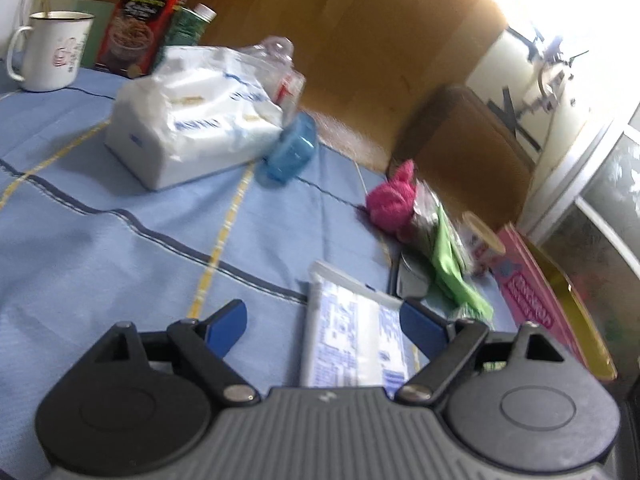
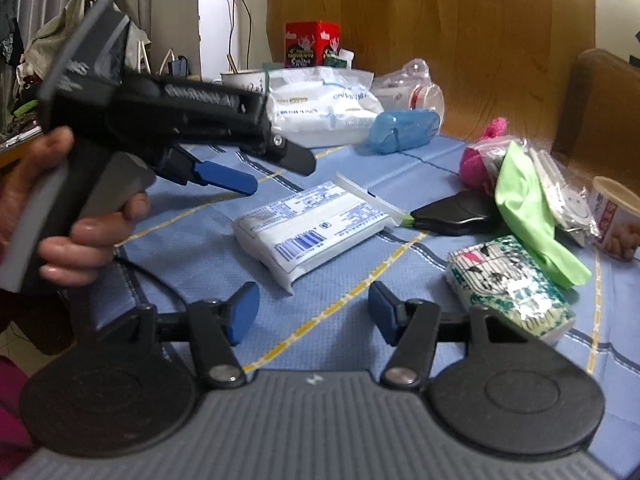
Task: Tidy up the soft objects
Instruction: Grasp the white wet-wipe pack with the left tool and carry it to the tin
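A flat white tissue pack with blue print [image 2: 316, 226] lies on the blue tablecloth [image 2: 328, 300]; in the left wrist view it [image 1: 352, 344] lies between the open fingers of my left gripper [image 1: 324, 326], untouched as far as I can tell. My left gripper also shows in the right wrist view [image 2: 280, 172], held above the cloth to the pack's left. My right gripper [image 2: 314, 312] is open and empty, near the table's front edge. A large white tissue bag [image 1: 192, 112], a pink fuzzy cloth [image 1: 390, 200], a green cloth [image 2: 528, 208] and a patterned tissue pack [image 2: 508, 284] lie around.
A white mug [image 1: 50, 52], a red box [image 1: 150, 12] and a blue case [image 1: 292, 150] stand at the back. A black pouch [image 2: 452, 212], a paper cup [image 2: 616, 220] and a pink book [image 1: 532, 292] lie at the right. A wooden chair [image 1: 464, 148] stands beyond the table.
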Motion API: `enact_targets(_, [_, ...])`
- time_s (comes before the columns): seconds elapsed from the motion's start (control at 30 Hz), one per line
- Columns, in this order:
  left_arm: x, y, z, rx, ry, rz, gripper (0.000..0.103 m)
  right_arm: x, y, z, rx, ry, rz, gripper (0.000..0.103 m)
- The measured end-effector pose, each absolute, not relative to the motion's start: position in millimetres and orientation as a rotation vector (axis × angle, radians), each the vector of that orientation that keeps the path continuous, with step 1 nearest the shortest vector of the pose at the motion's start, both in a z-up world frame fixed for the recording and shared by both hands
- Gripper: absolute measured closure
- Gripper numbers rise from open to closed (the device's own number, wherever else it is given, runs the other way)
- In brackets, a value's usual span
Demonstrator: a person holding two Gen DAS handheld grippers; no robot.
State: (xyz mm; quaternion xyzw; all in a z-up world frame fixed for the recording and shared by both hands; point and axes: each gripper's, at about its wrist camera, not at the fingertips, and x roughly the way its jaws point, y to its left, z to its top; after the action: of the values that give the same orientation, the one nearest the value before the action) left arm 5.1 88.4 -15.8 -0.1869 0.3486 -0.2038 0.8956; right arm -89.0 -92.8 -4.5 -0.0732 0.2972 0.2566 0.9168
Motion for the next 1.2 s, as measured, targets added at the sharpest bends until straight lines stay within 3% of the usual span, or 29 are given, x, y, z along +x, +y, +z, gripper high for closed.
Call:
enact_targets(0.1, [4.8, 75.9, -17.6, -0.366, 0.738, -0.457, 0.016, -80.4, -90.7, -3.7, -0.141, 0.623, 0.531, 0.036])
enact_targets(0.2, [4.0, 64.0, -19.0, -0.359, 0.754, -0.516, 0.026, -72.7, -85.2, -5.7, -0.149, 0.619, 0.546, 0.037])
enact_targets(0.27, [0.6, 55.0, -18.5, -0.307, 0.740, -0.494, 0.029, -69.6, -80.1, -6.3, -0.152, 0.607, 0.571, 0.048])
enact_targets(0.43, [-2.8, 53.9, -10.6, -0.313, 0.743, -0.475, 0.039, -71.6, -78.3, -6.4, -0.170, 0.561, 0.531, 0.052])
enact_targets(0.8, [-10.6, 1.2, 52.9, -0.209, 0.592, -0.567, 0.039, -95.0, -112.8, 32.9, -0.171, 0.320, 0.410, 0.053])
enact_targets(1.2, [-7.2, -152.1, 88.3, -0.033, 0.524, -0.829, 0.039, -119.8, -215.2, 57.3, -0.105, 0.187, 0.079, 0.053])
